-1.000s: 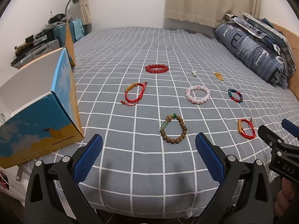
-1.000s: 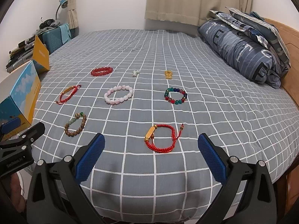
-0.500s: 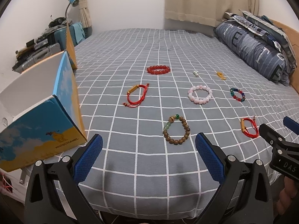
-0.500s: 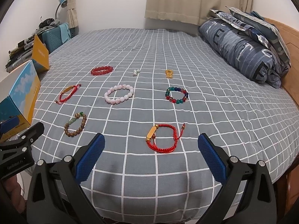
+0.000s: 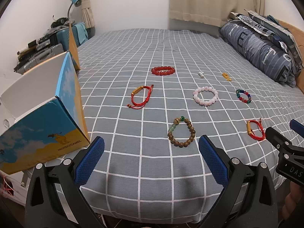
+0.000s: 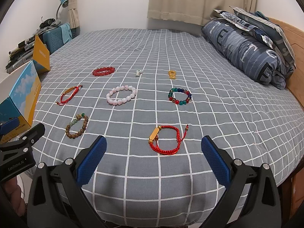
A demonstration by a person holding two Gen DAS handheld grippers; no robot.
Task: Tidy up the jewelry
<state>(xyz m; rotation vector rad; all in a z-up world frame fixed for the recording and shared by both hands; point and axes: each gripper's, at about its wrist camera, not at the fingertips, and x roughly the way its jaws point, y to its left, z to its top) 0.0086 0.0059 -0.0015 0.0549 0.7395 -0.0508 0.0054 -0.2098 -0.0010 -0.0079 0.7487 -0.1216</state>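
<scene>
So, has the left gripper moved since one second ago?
Yes. The left gripper has eased forward: the wooden bead bracelet sits nearer its fingers.

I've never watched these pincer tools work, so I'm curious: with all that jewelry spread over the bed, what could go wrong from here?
The wide pads of the right gripper may pinch the soft checked bedspread along with the thin red cord bracelet lying flat on it. The tiny pearl beads look hard to grip and could roll away. The wooden bead bracelet, in front of the open left gripper, might slip off smooth beads.
</scene>
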